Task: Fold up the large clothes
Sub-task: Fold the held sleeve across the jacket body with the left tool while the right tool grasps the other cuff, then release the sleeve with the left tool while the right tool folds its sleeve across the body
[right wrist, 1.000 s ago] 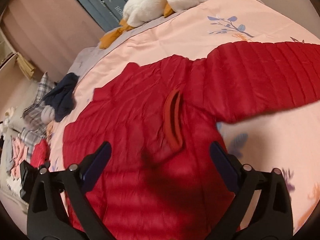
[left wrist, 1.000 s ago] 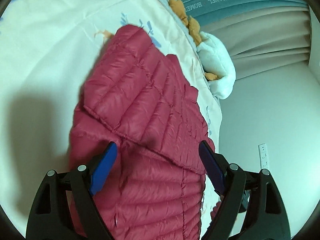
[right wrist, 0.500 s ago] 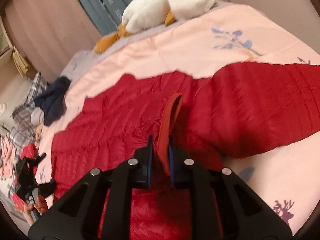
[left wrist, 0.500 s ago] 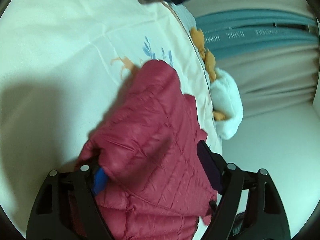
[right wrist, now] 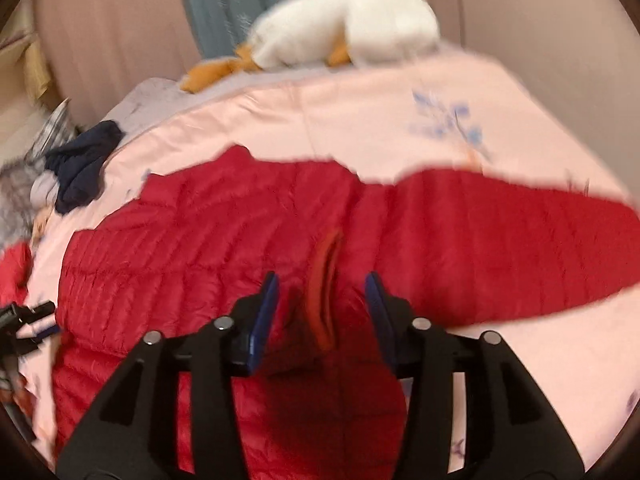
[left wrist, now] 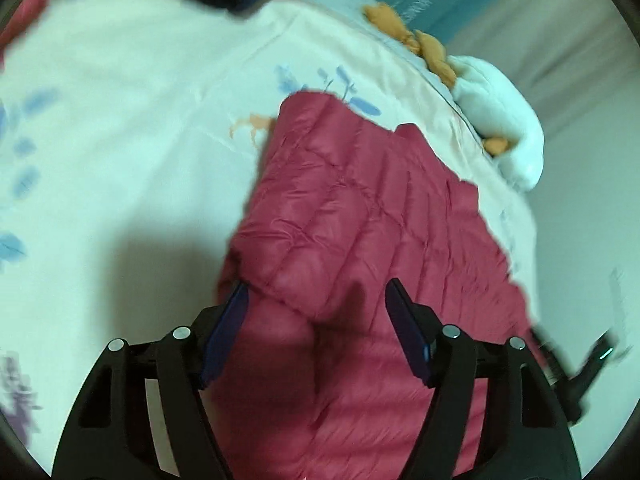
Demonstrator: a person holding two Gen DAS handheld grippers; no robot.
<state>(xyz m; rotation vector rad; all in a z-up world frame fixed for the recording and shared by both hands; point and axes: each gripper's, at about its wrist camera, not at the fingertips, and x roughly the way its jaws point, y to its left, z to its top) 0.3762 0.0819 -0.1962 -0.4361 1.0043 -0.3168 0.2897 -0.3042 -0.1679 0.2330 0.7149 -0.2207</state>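
Observation:
A large red quilted down jacket lies spread on the pink bedspread. One sleeve stretches to the right. My right gripper is open, its jaws on either side of the orange-lined collar. In the left wrist view the jacket lies with a folded sleeve on top. My left gripper is open over the sleeve's cuff edge, holding nothing.
A white plush goose with orange feet lies at the head of the bed; it also shows in the left wrist view. A dark blue garment and other clothes lie at the bed's left side. Curtains hang behind.
My right gripper was shut on the collar half a second ago and has opened. My left gripper has let go of the sleeve and drawn back a little.

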